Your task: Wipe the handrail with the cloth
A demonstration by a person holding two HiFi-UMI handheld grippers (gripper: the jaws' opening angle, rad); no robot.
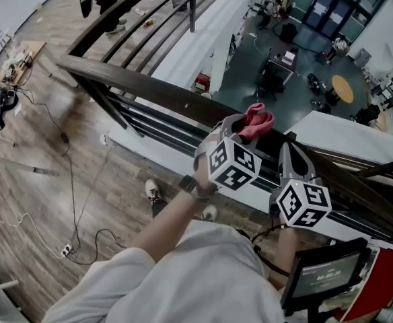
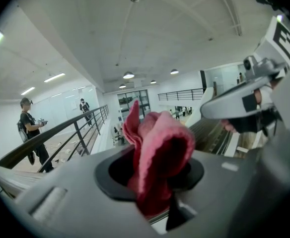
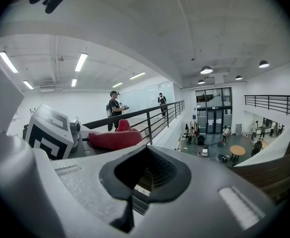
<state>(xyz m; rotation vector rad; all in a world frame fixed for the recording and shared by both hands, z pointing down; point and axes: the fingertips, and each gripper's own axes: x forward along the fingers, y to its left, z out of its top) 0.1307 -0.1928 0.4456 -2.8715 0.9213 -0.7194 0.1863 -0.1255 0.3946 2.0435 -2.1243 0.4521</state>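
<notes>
Jaws of the left gripper [image 1: 241, 130] pinch the pink cloth [image 1: 258, 120] by the handrail [image 1: 149, 88]; the right gripper [image 1: 291, 152] is closed, empty. Monitor [image 1: 326, 274] digits are blurred.

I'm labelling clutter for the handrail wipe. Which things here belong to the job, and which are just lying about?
Job: pink cloth, shut in the left gripper; dark wooden handrail.
Lying about: cables on the floor; small screen; round table downstairs.
</notes>
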